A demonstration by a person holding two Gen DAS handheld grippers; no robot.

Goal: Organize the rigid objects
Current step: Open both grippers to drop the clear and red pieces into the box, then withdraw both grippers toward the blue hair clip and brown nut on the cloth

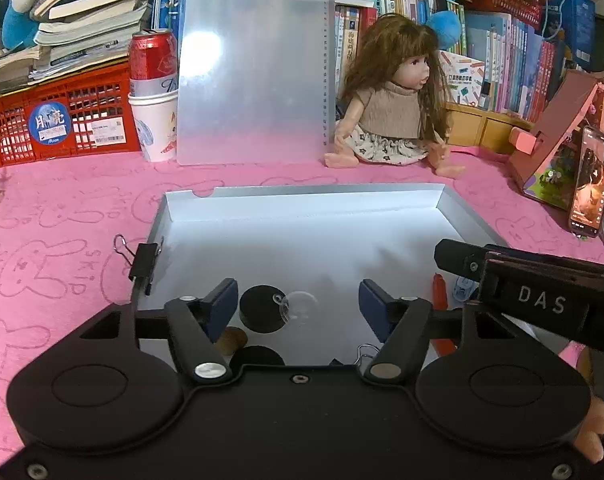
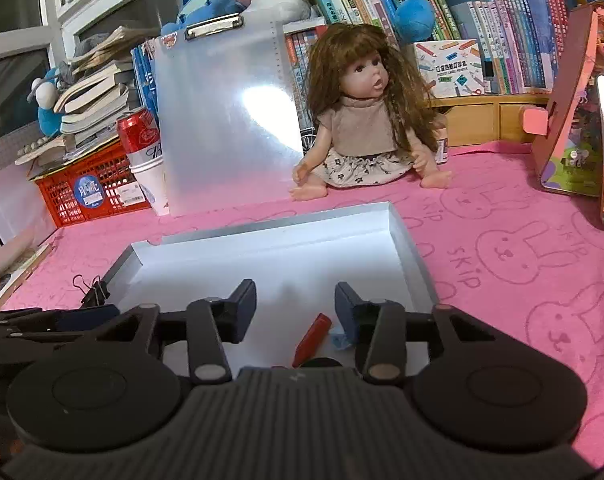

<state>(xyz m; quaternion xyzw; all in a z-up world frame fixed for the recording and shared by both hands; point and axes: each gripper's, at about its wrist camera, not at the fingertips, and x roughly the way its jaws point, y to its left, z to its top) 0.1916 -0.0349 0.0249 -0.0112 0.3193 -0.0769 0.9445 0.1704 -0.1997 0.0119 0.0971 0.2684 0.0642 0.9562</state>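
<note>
A shallow white tray [image 1: 302, 200] lies on the pink cloth; it also shows in the right wrist view [image 2: 398, 236]. In it lie a black round disc [image 1: 257, 312], a clear suction cup [image 1: 297, 306], a brown round piece [image 1: 229, 340], a second black disc [image 1: 257, 356], a red crayon [image 1: 440, 296] and a small blue piece [image 1: 462, 288]. A black binder clip [image 1: 141, 260] sits on the tray's left rim. My left gripper [image 1: 297, 308] is open over the discs. My right gripper [image 2: 295, 310] is open above the red crayon [image 2: 312, 338]; its body shows in the left wrist view [image 1: 542, 296].
A doll [image 1: 394, 100] sits behind the tray beside a clear clipboard [image 1: 253, 64]. A red can in a paper cup [image 1: 153, 92] and a red crate [image 1: 61, 120] stand at the back left. A phone [image 1: 590, 184] leans on a pink stand at the right. Books fill the back.
</note>
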